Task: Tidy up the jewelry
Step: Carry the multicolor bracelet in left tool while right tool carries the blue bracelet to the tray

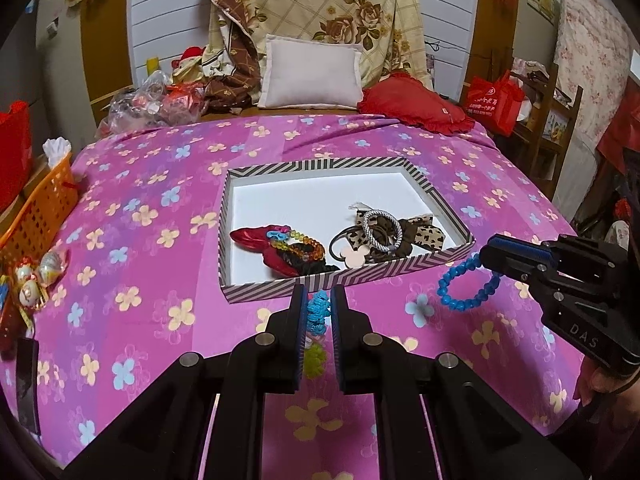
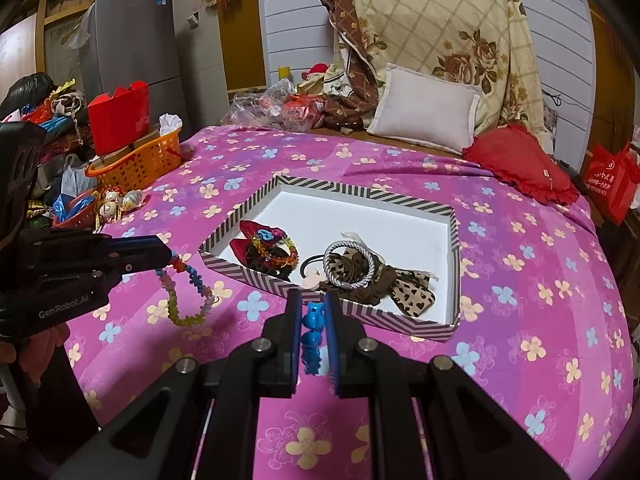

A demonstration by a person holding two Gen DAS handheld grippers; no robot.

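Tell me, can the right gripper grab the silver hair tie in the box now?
Probably not yet. The right gripper is already shut on a blue bead bracelet, so its jaws are full. The path to the silver hair tie in the striped box looks clear otherwise.

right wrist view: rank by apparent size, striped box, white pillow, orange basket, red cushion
1. striped box
2. white pillow and red cushion: look about alike, not ranked
3. orange basket
The pillow and cushion sit farther back, so true sizes are unsure.

i see even, soft indoor light, faint shadows, sharp centre; fisheye bends the edges, corners go black, slight glare inside the box (image 1: pixel 320 196).
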